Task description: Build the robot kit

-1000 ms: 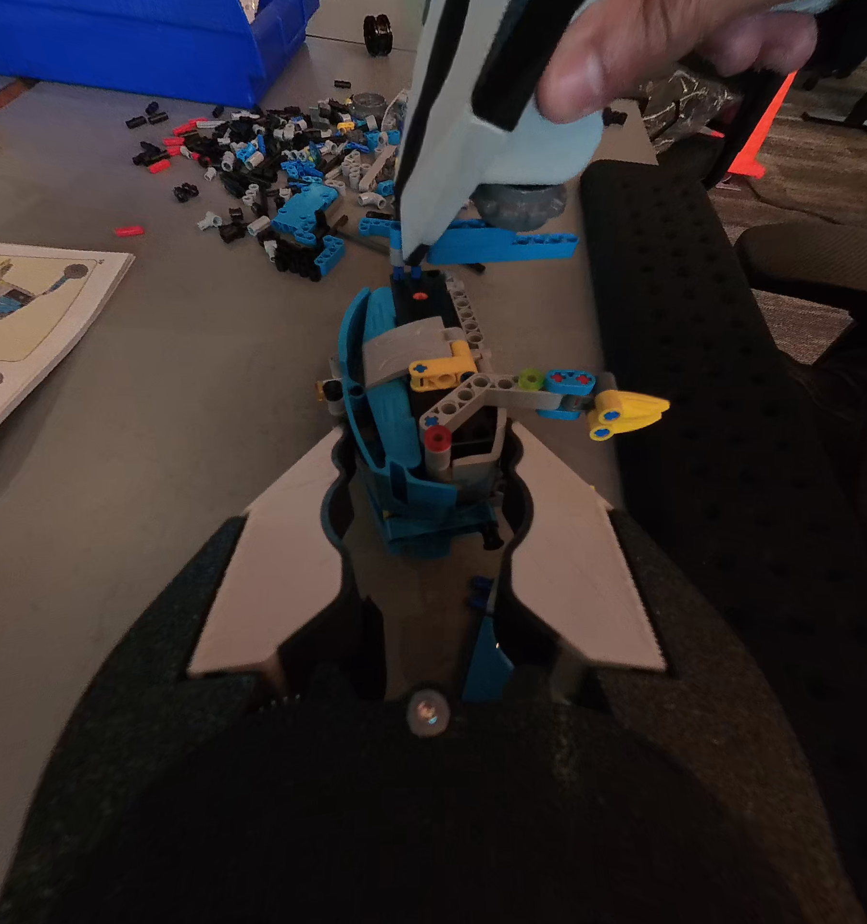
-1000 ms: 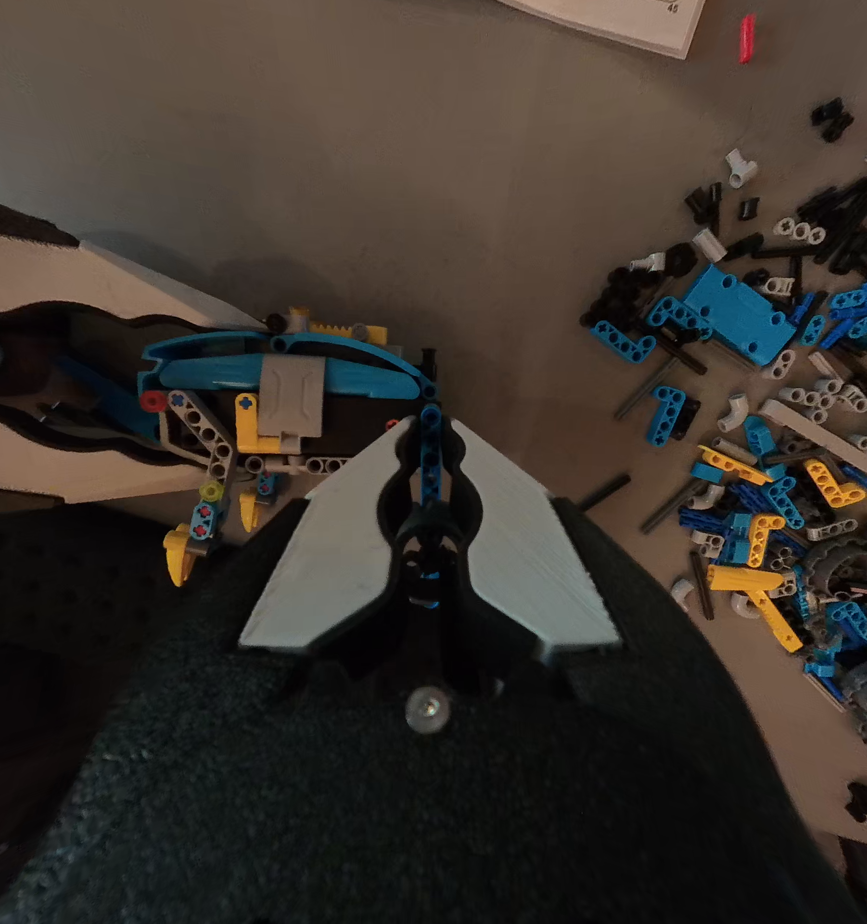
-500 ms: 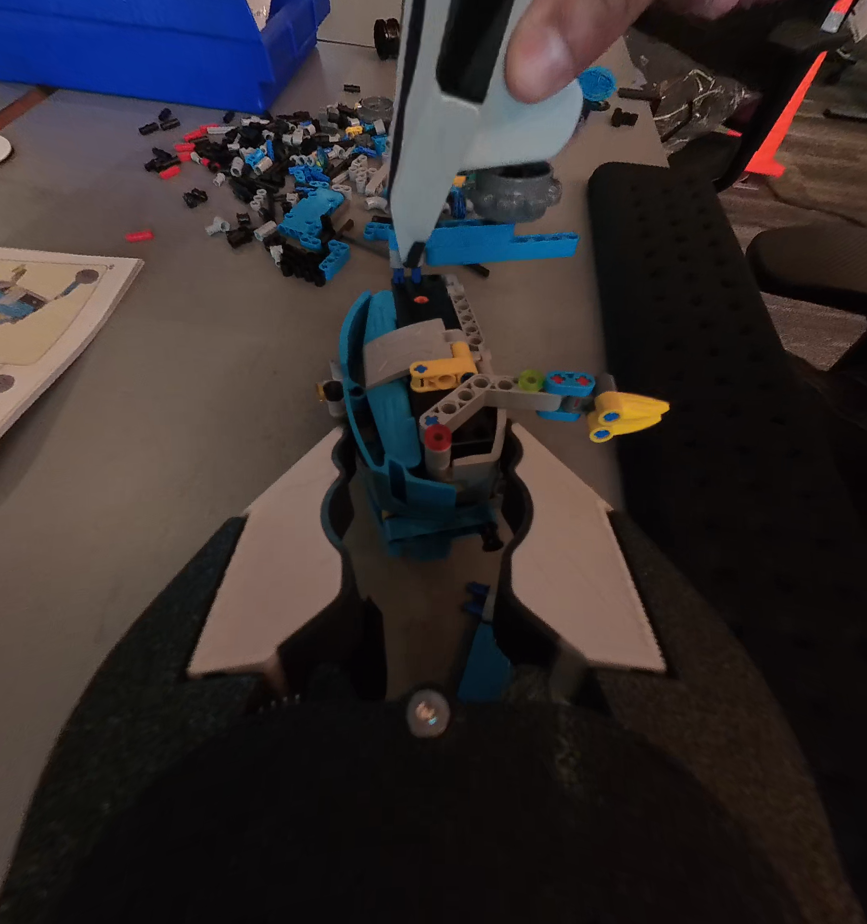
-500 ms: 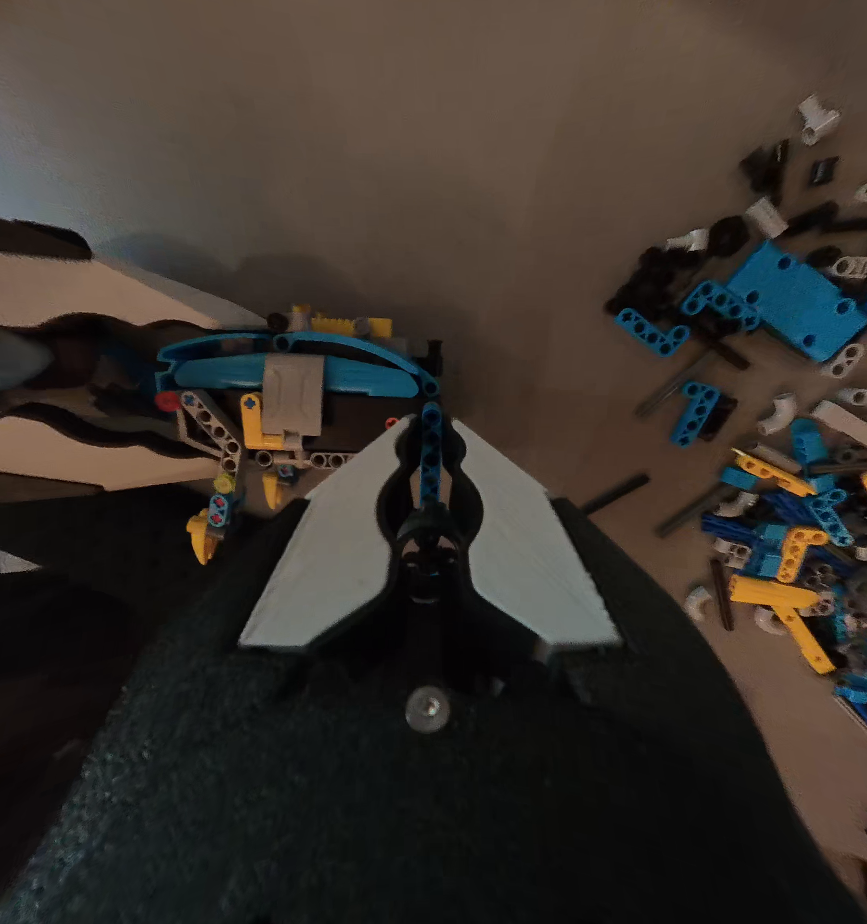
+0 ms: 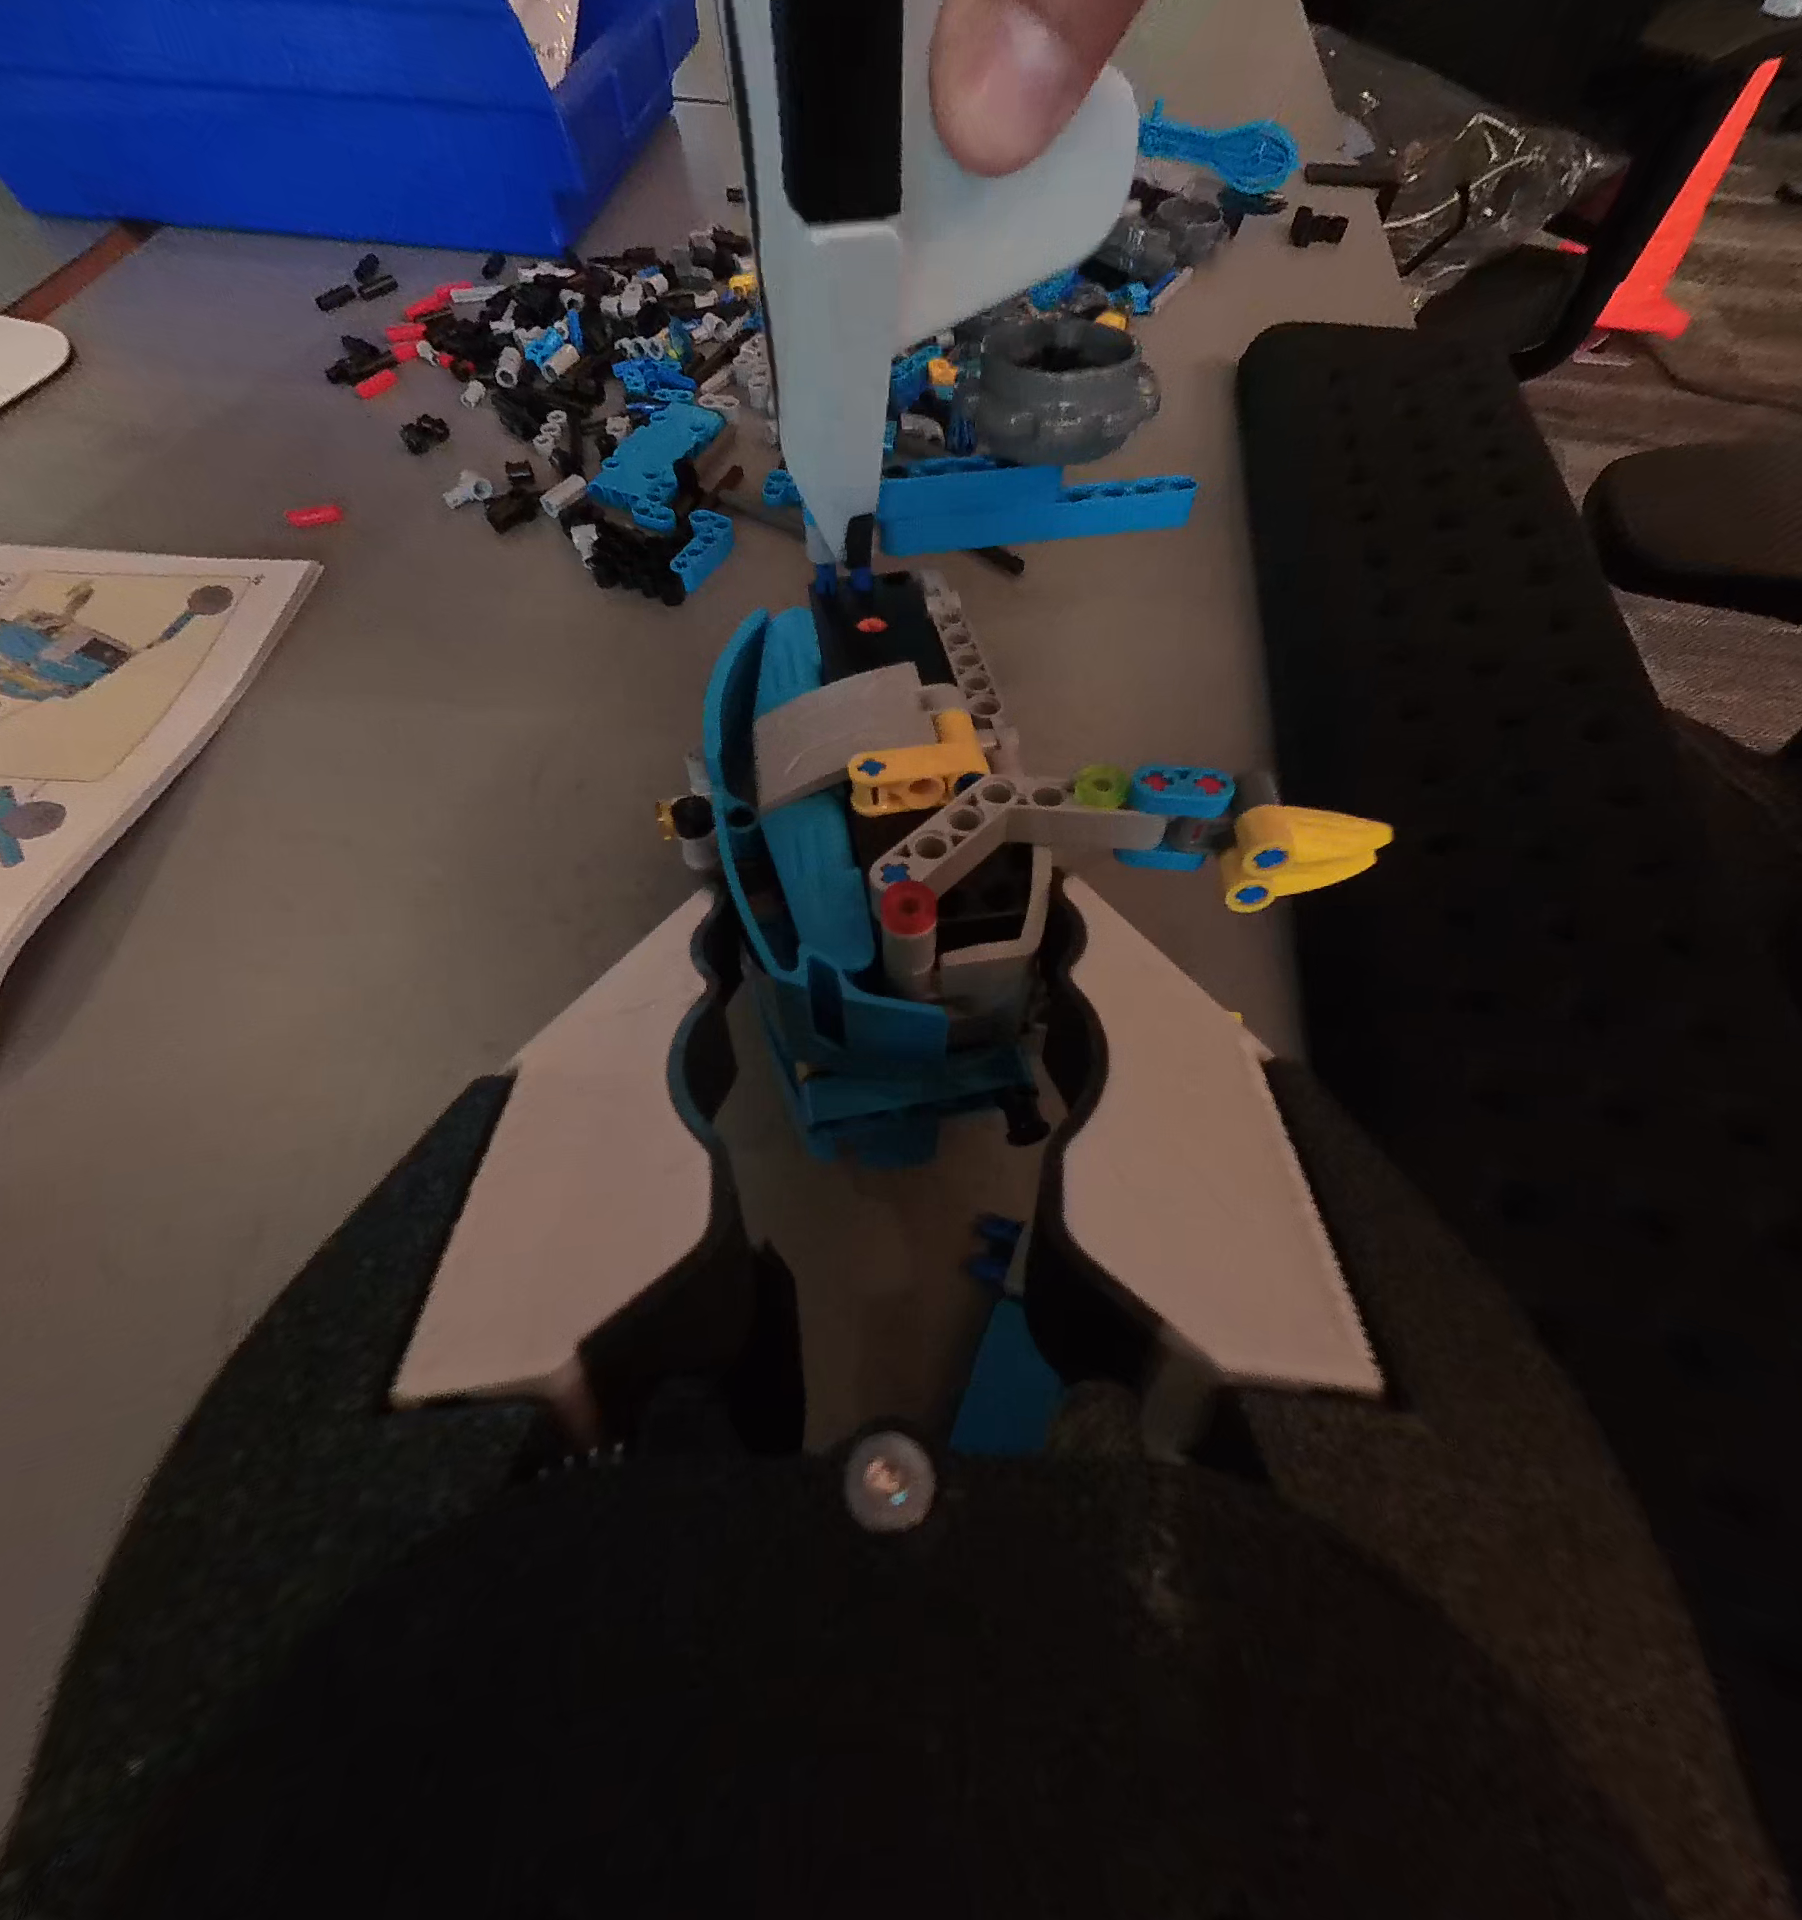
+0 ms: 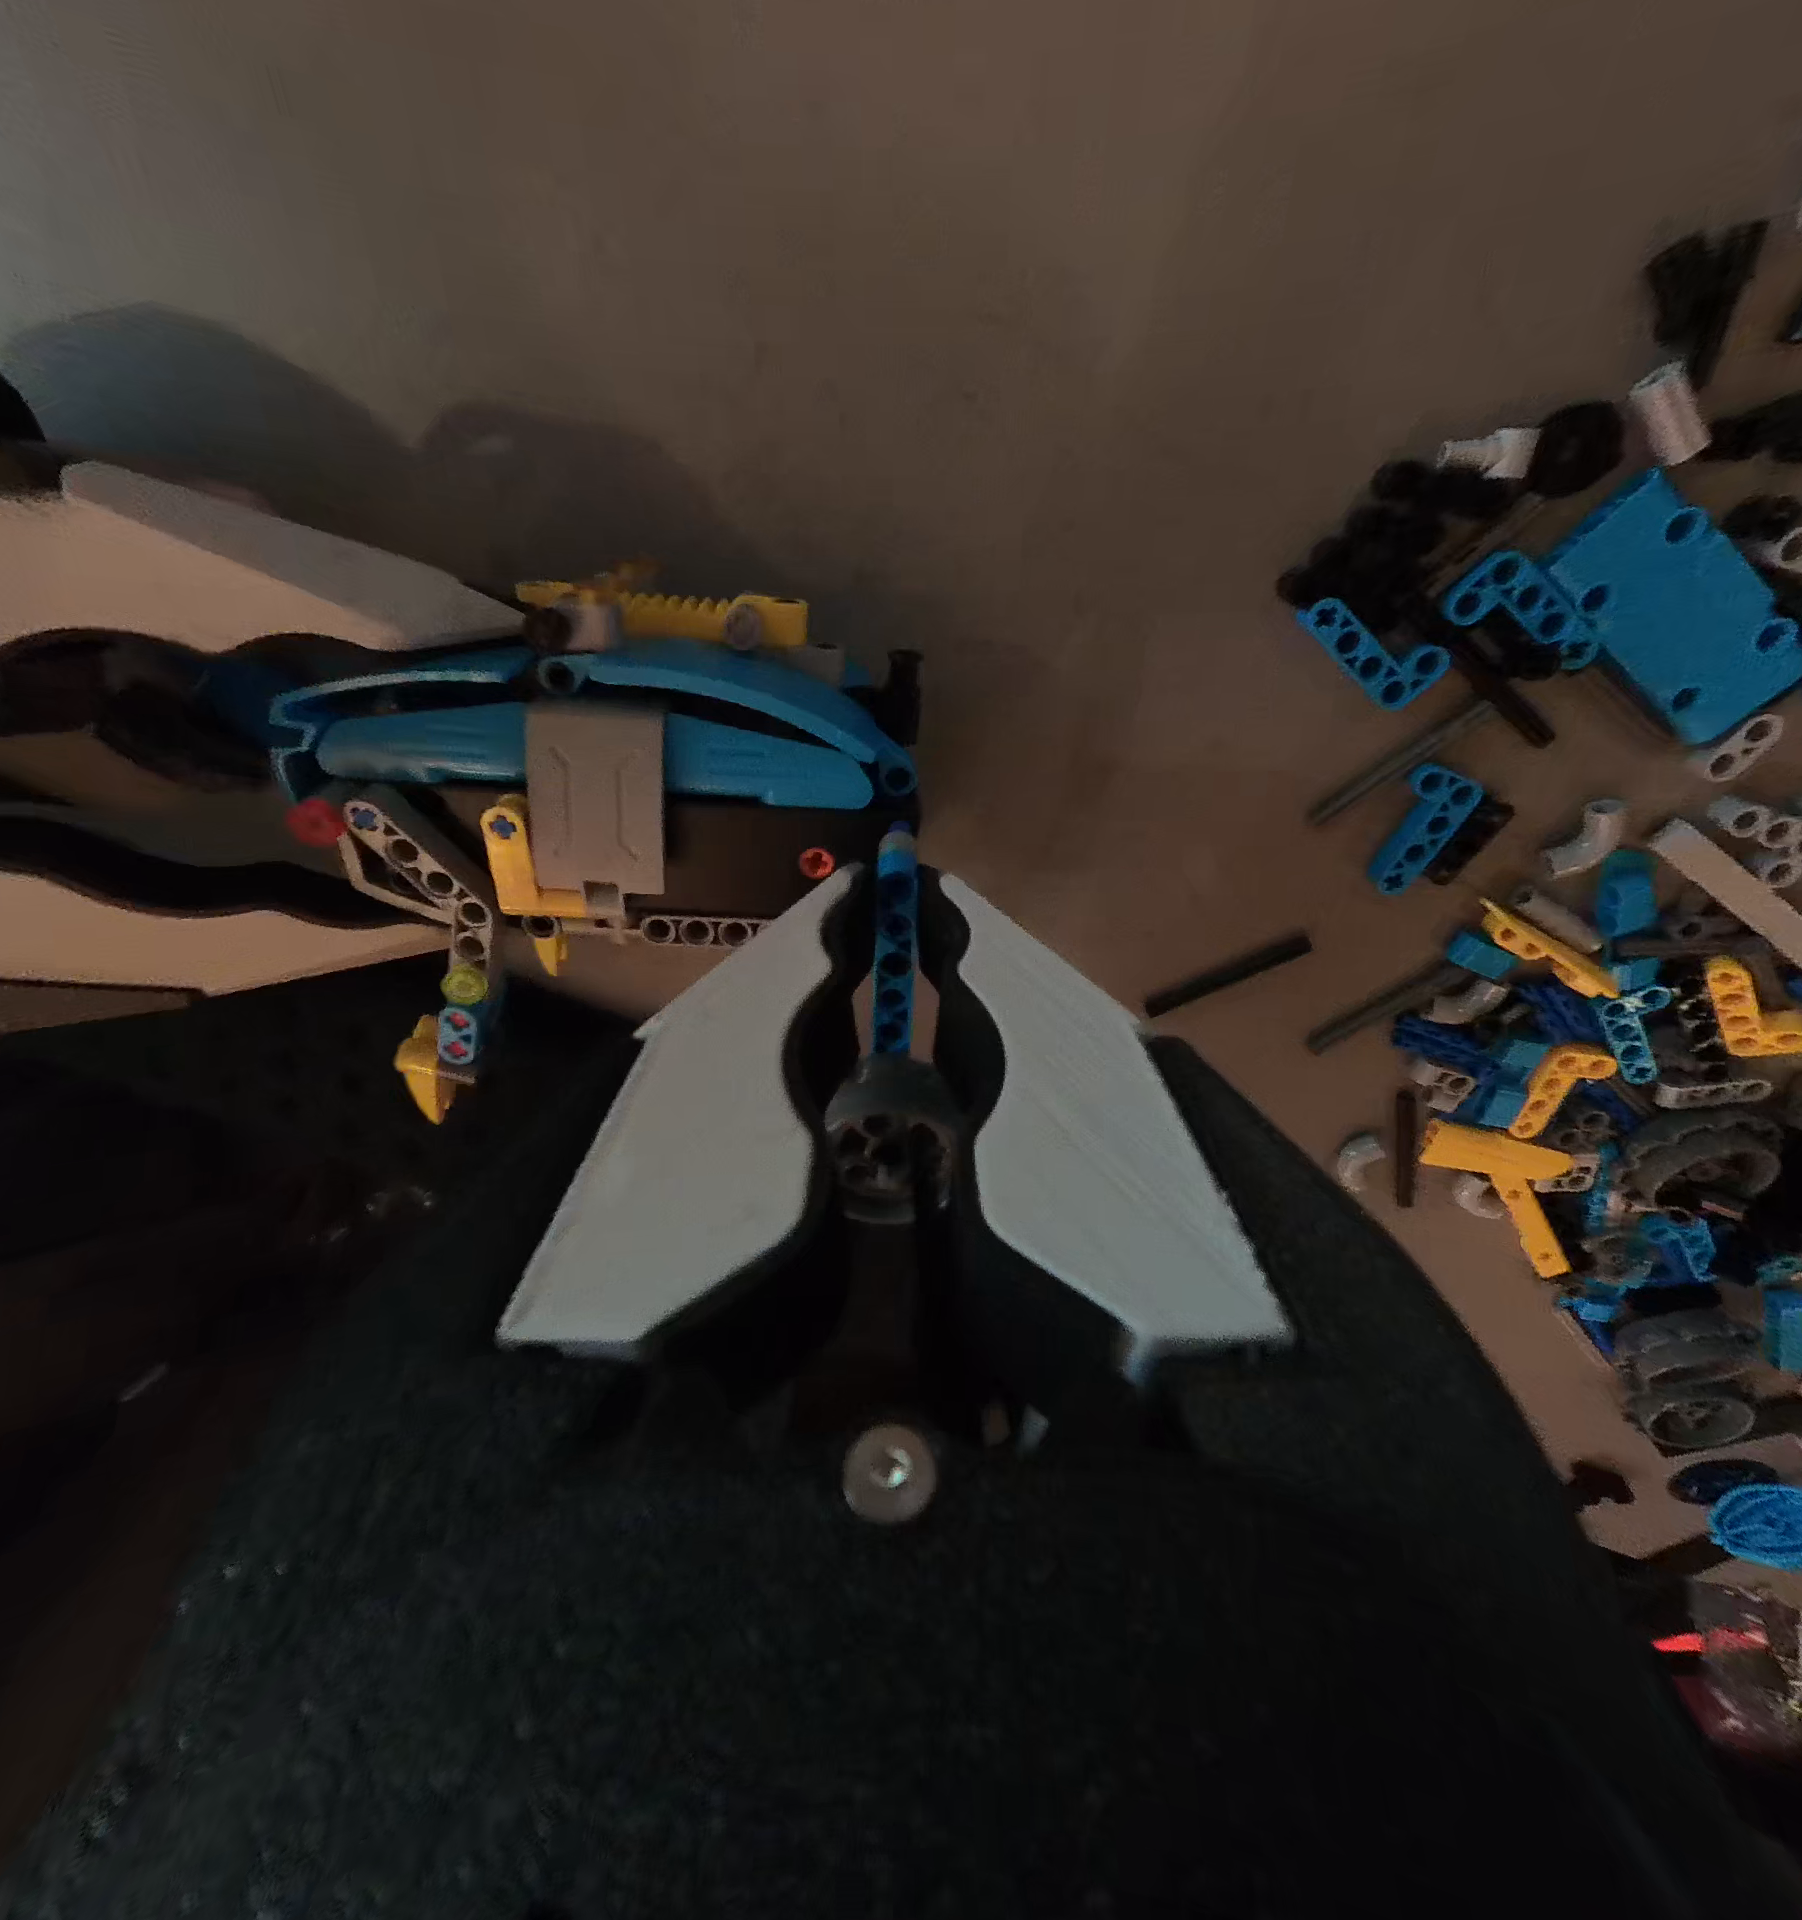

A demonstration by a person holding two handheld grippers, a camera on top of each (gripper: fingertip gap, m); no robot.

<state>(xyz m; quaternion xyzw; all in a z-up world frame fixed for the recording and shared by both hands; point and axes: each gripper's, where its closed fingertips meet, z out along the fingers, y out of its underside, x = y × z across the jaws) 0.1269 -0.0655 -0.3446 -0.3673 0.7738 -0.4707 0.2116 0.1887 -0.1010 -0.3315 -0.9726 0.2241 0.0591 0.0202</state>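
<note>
My left gripper (image 5: 881, 925) is shut on a toy brick model (image 5: 824, 831) of blue, black and grey parts, held at its near end on the table (image 5: 357, 935). A grey arm with a yellow claw (image 5: 1292, 847) sticks out to the model's right. My right gripper (image 6: 897, 883) is shut on a thin blue beam (image 6: 895, 956) with a dark connector at its near end. The beam's tip touches the far end of the model (image 6: 585, 748). In the left wrist view the right gripper (image 5: 840, 540) comes down from above, with a person's fingertip on it.
A pile of loose pieces (image 5: 606, 353) lies beyond the model and also shows in the right wrist view (image 6: 1603, 1039). A blue bin (image 5: 305, 104) stands at the far left. A booklet (image 5: 76, 707) lies at the left. A black chair (image 5: 1499, 831) is at the right. My right fingertips sit around 8 centimeters from my left ones.
The right gripper has tilted more upright over the model's far end, still holding the blue beam there. The left gripper keeps its hold on the model.
</note>
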